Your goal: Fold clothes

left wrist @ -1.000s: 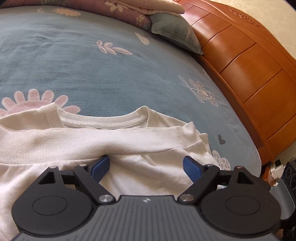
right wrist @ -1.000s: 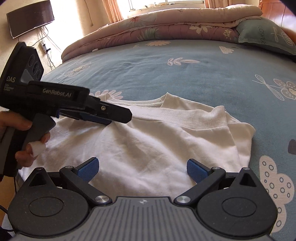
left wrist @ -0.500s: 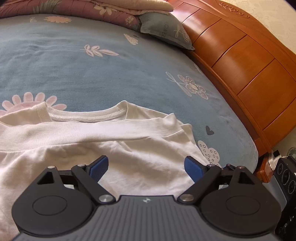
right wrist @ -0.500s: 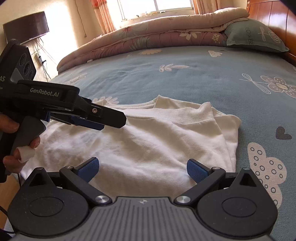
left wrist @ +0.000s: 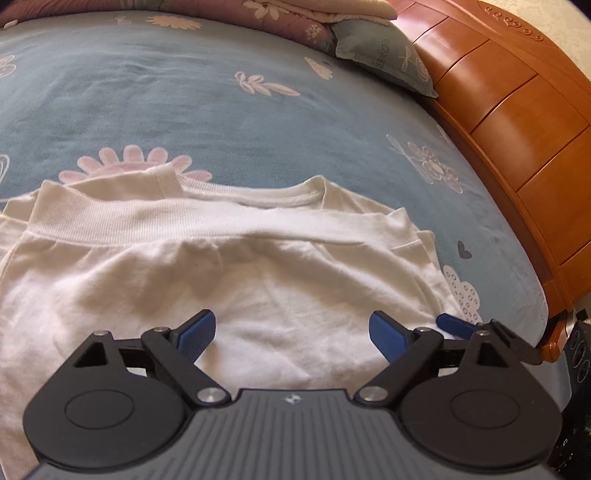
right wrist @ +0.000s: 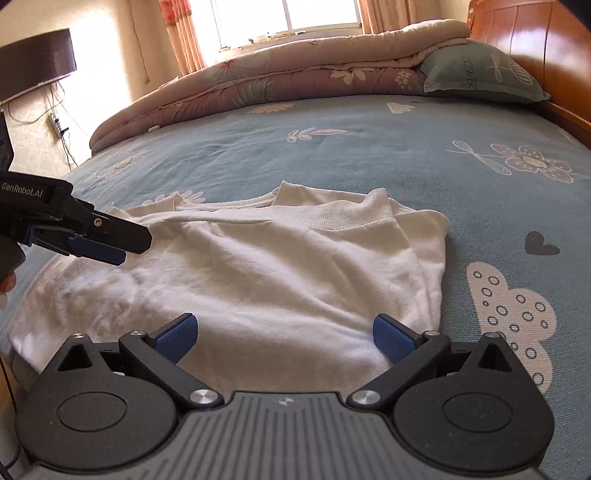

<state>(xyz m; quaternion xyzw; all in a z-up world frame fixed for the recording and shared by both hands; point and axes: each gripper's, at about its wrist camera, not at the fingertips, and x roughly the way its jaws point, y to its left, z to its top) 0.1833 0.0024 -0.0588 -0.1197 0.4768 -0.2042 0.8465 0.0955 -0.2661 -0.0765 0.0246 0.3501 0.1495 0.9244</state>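
While white shirt (right wrist: 258, 273) lies at frame centre on blue bedsheet (right wrist: 369, 155), hem seen brought up near collar: one fold judged done, side folds left. Left gripper (left wrist: 291, 330) held spread above fabric, nothing pinched. Right gripper (right wrist: 284, 332) likewise spread, empty, over lower shirt edge.

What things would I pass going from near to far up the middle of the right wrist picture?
Open right gripper → folded white cotton shirt → blue flowered bedsheet → rolled pink floral quilt → bright window.
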